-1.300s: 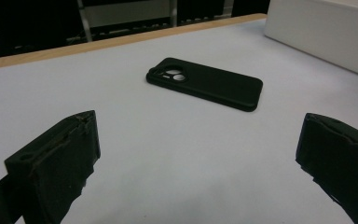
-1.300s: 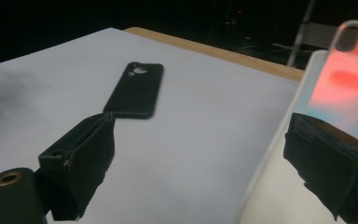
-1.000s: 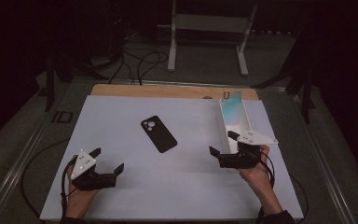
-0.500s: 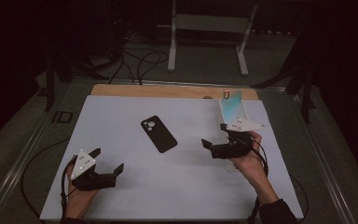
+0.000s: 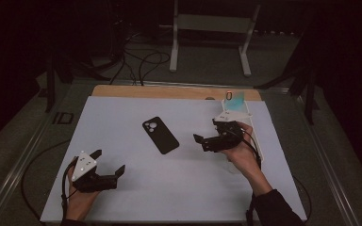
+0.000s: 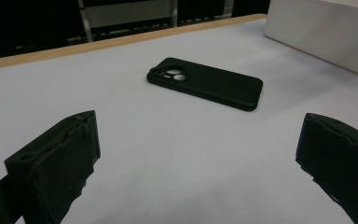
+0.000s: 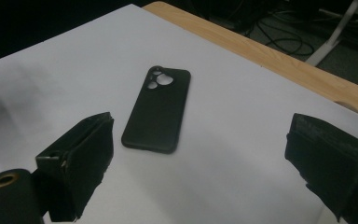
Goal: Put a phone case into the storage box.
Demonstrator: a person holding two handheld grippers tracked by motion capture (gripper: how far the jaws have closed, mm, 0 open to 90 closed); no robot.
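- The table (image 5: 122, 207) is lying under a pale sheet that is covering most of its top; a strip of bare wood is showing along the far edge.
- A white box (image 5: 252, 127) is standing at the right side of the sheet, its long side running away from the person; a pale blue-green card is standing at its far end.
- The right hand (image 5: 240, 157) is holding the right gripper (image 5: 206, 140) above the sheet, just beside the near end of the white box. Its jaws are standing spread wide with nothing between them, and are pointing left toward the phone.
- The left hand (image 5: 78, 197) is holding the left gripper (image 5: 107, 162) low over the near left part of the sheet, well apart from the phone. Its jaws are likewise standing spread apart and gripping nothing.
- The phone case (image 5: 160, 135) is lying flat near the middle of the sheet, black back facing up, camera cut-outs at its far end. It is sitting between the two grippers and touching neither. In the right gripper view the phone case (image 7: 157, 109) is showing between that gripper's open jaws, farther off on the sheet.
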